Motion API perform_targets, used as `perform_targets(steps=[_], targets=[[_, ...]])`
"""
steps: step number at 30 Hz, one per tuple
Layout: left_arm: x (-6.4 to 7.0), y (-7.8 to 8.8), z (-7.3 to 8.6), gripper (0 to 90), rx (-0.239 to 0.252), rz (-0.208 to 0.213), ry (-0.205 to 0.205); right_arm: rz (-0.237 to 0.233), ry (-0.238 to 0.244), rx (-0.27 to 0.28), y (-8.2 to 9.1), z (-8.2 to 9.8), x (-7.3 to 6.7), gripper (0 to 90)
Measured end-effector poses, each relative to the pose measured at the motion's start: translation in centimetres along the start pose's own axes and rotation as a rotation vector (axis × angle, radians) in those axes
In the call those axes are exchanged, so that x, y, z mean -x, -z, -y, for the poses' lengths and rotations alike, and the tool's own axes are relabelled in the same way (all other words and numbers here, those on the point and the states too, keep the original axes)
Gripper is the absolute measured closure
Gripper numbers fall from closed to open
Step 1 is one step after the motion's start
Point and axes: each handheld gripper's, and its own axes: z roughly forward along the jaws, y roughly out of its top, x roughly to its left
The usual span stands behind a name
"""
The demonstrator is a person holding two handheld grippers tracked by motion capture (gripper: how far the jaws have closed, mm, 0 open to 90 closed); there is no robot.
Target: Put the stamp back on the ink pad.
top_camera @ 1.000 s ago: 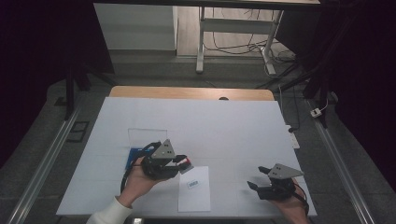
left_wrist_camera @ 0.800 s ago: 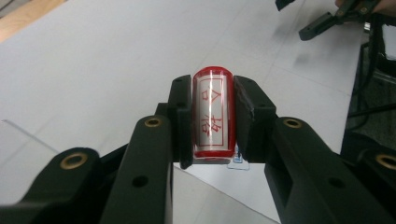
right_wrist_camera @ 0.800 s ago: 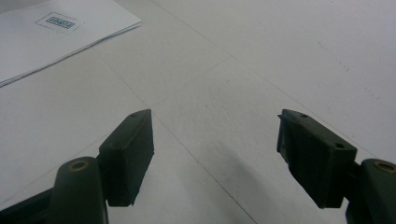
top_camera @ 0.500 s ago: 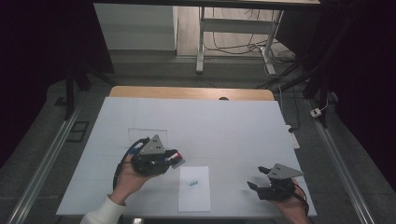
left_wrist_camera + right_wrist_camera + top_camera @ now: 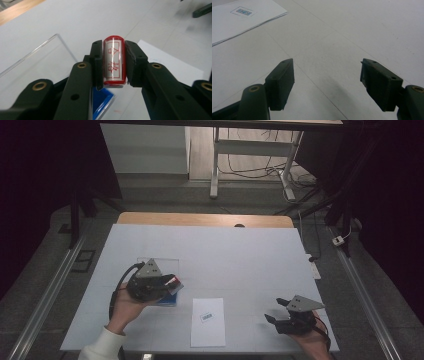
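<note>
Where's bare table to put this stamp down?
Free: the wide far half of the table, and the strip between the paper sheet and the right hand-held gripper. Crowded: around the left hand-held gripper holding the stamp, over the clear tray and blue pad.

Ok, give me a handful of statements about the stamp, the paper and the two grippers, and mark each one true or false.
1. The left gripper is clamped on a red stamp. True.
2. The right gripper holds the sheet of paper. False: its jaws stand open over the bare table, with the paper off to the side.
3. The paper bears a small printed mark. True.
4. The stamp's face is blank. False: it shows red characters inside a red border.
5. A clear plastic box lies beside the left gripper. True.
6. The paper lies at the table's far edge. False: it lies near the person's edge, between the two grippers.
</note>
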Motion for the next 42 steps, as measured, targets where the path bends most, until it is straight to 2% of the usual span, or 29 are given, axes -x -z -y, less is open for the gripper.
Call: perform_targets(steps=[5,9,22,33,42], targets=[[-1.2,-0.1,0.8,69.9,-0.023,-0.028,0.036,0.002,-0.005,0.002,-0.1,0.1,0.1,27.1],[-1.8,-0.2,1.2,69.9,-0.047,-0.047,0.047,0.003,-0.005,0.007,0.0,0.1,0.1,27.1],[-3.9,-1.3,3.3,69.8,-0.153,-0.118,0.1,0.007,-0.011,-0.002,0.0,0.2,0.1,27.4],[-4.3,-2.4,3.9,69.7,-0.213,-0.131,0.107,0.008,-0.008,-0.01,-0.2,0.2,0.1,27.5],[-4.3,-3.0,4.2,69.5,-0.241,-0.113,0.112,0.009,-0.007,-0.011,-0.1,0.2,0.1,27.5]])
